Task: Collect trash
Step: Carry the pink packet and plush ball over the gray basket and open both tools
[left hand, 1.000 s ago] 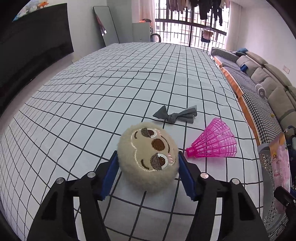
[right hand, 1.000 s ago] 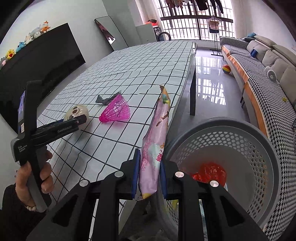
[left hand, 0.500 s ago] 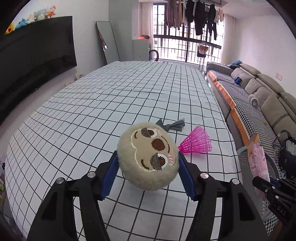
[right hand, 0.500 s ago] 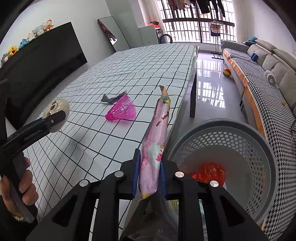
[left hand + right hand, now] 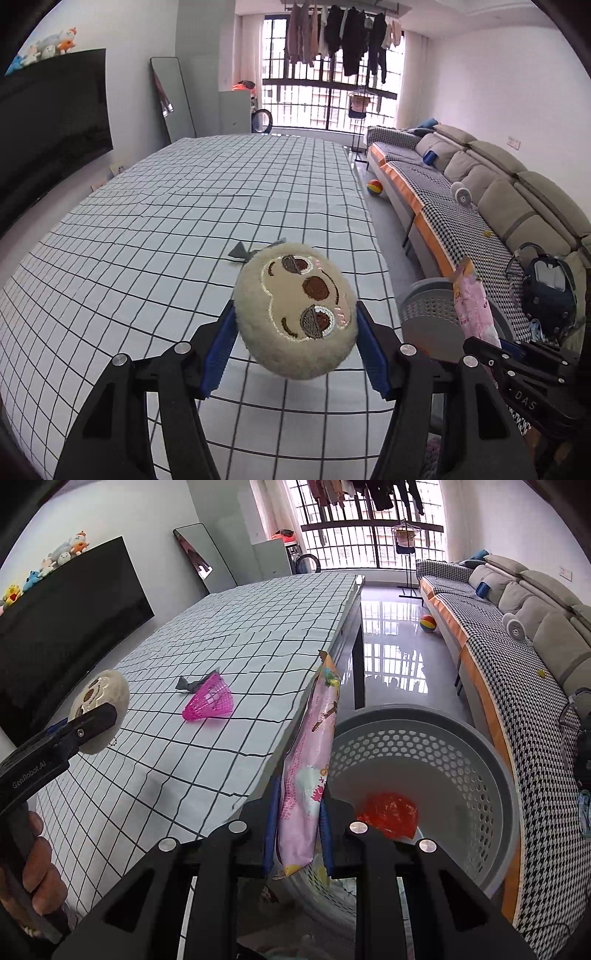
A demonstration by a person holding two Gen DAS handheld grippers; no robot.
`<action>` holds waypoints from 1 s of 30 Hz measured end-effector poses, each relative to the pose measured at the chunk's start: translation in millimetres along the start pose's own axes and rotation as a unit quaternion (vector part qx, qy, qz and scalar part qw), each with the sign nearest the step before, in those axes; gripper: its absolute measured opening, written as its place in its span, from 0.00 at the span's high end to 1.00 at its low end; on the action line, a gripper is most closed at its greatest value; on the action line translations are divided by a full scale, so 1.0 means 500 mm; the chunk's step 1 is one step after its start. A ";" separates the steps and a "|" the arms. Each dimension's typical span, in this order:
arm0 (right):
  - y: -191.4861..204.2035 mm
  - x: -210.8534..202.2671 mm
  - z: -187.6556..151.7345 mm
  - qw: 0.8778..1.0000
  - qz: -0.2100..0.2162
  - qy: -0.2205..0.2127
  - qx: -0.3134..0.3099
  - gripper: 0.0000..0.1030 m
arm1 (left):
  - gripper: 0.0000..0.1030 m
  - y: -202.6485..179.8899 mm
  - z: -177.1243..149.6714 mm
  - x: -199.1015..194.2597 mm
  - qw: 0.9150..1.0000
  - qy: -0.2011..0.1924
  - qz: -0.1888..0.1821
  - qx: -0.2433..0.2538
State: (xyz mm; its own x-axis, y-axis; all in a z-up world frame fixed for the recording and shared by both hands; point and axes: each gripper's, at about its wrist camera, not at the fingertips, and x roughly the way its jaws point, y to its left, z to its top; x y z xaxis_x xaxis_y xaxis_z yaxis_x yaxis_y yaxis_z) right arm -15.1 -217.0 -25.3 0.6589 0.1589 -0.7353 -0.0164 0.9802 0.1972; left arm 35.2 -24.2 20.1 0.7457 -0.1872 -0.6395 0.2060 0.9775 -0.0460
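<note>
Right tool (image 5: 297, 834) pinches upright pink plastic snack wrapper (image 5: 310, 771); round grey perforated basket (image 5: 495, 775) just ahead-right, nearer than left tool (image 5: 295, 354) w/ round beige plush face (image 5: 297, 310).

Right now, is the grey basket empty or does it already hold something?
Not empty: the grey basket holds a crumpled red wrapper on its floor.

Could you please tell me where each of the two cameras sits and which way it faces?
Left wrist: sits behind the left claw, tilted down over the checked table; its claw grips a plush ball.
Right wrist: sits behind the right claw, tilted down at the table edge and basket; its claw pinches a pink wrapper; a hand shows.
Shared: table, plush ball, wrapper, basket, grey scrap.
</note>
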 end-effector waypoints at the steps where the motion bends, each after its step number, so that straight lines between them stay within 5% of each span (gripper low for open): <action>1: -0.008 -0.004 -0.002 1.000 -0.003 -0.001 0.004 0.81 | 0.42 -0.014 0.000 0.001 1.000 0.001 -0.007 0.005; 16: -0.162 -0.051 -0.058 0.996 -0.055 0.000 0.073 0.81 | 0.42 -0.227 -0.023 0.040 0.991 0.027 -0.099 0.089; 30: -0.238 -0.021 -0.077 0.993 -0.078 0.002 0.089 0.81 | 0.42 -0.307 -0.052 0.121 0.985 0.077 -0.095 0.123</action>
State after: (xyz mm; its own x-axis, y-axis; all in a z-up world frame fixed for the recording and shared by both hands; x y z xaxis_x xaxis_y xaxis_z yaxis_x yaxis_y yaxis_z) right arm -48.8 -330.9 -66.2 0.6402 0.0070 -0.7682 0.2192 0.9567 0.1914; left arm 32.2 -183.2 -31.7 0.5781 -0.3300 -0.7463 0.4938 0.8696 -0.0019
